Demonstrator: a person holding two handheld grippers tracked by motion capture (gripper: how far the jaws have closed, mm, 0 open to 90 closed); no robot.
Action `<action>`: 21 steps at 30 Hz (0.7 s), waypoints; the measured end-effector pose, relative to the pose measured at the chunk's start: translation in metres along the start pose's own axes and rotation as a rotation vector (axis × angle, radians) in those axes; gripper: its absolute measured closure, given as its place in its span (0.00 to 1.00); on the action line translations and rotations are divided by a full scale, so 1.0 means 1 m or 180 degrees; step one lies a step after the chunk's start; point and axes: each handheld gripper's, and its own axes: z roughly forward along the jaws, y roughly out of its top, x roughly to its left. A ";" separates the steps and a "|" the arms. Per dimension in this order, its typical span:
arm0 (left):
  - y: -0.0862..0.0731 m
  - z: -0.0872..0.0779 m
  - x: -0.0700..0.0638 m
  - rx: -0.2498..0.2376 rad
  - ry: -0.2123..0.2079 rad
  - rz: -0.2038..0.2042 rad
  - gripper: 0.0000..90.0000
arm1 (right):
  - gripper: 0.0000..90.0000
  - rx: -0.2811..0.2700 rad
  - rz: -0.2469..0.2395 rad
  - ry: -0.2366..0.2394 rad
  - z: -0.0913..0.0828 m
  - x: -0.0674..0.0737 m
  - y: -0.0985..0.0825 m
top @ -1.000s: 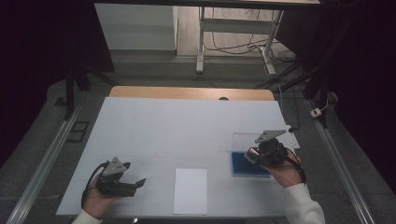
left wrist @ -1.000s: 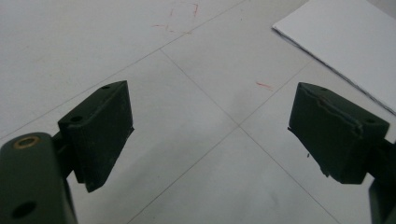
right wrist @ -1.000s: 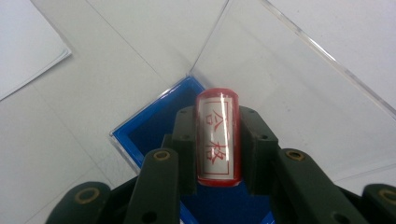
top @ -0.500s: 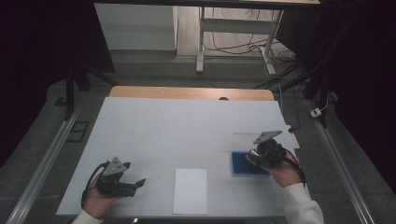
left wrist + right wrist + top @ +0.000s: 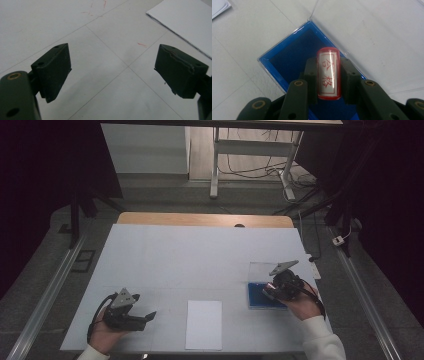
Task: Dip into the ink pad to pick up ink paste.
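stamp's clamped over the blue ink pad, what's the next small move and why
Probably lower the stamp straight down onto the blue ink pad. The right gripper holds it just above the open case, whose clear lid is folded back, and the white paper waits bare beside the open left gripper.

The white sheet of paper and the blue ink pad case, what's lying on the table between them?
Nothing: in the high view the tabletop between the white sheet of paper and the blue ink pad case is bare, only its faint seam lines crossing it.
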 end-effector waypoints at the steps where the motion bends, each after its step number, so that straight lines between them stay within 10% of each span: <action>1: 0.000 0.000 0.000 0.0004 -0.0002 0.0001 0.15 | 0.78 0.0011 -0.0002 0.0001 0.000 0.000 0.000; 21: 0.000 -0.001 -0.001 -0.0003 0.0018 -0.0007 0.15 | 0.79 0.0151 0.0063 -0.0039 0.005 0.003 0.002</action>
